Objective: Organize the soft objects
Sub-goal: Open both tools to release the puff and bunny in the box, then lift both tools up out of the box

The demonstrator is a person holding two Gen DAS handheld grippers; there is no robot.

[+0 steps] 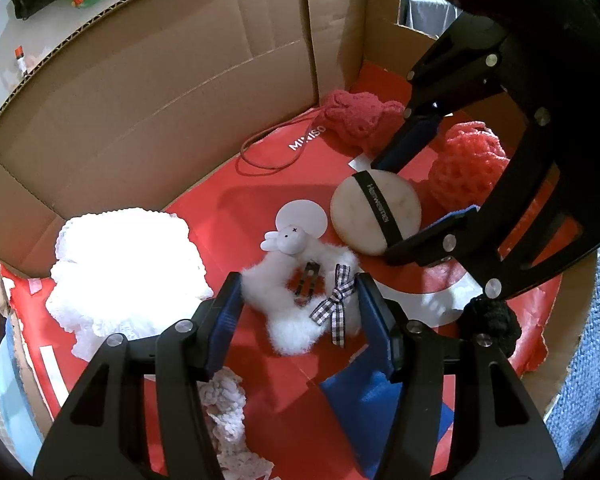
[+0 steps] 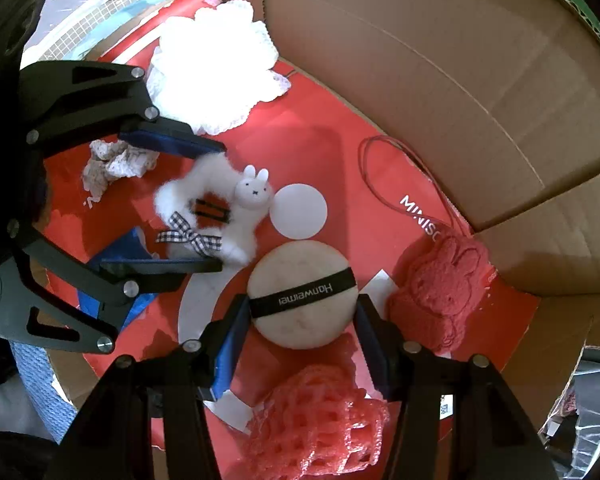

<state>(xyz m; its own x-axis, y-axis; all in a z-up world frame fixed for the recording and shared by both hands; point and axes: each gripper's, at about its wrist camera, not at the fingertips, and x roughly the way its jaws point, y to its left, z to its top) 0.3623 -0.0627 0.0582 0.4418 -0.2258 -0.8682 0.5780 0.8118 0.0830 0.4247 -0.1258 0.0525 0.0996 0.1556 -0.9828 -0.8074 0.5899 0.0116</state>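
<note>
Inside a cardboard box (image 1: 148, 92) lined with a red bag, my left gripper (image 1: 298, 284) is open with its fingers on either side of a white fluffy rabbit scrunchie (image 1: 296, 292) with a checked bow; the scrunchie also shows in the right wrist view (image 2: 216, 204). My right gripper (image 2: 302, 306) is open around a round cream powder puff (image 2: 302, 292) with a black band, also seen in the left wrist view (image 1: 374, 212). The pads look close to both objects; contact is unclear.
A white crochet piece (image 1: 120, 272), a red knitted rabbit (image 2: 444, 284), a red foam net (image 2: 320, 420), a pale knitted scrap (image 1: 226, 412), a blue cloth (image 1: 364, 404), a white disc (image 2: 298, 211) and a red cord (image 1: 268, 152) lie in the box.
</note>
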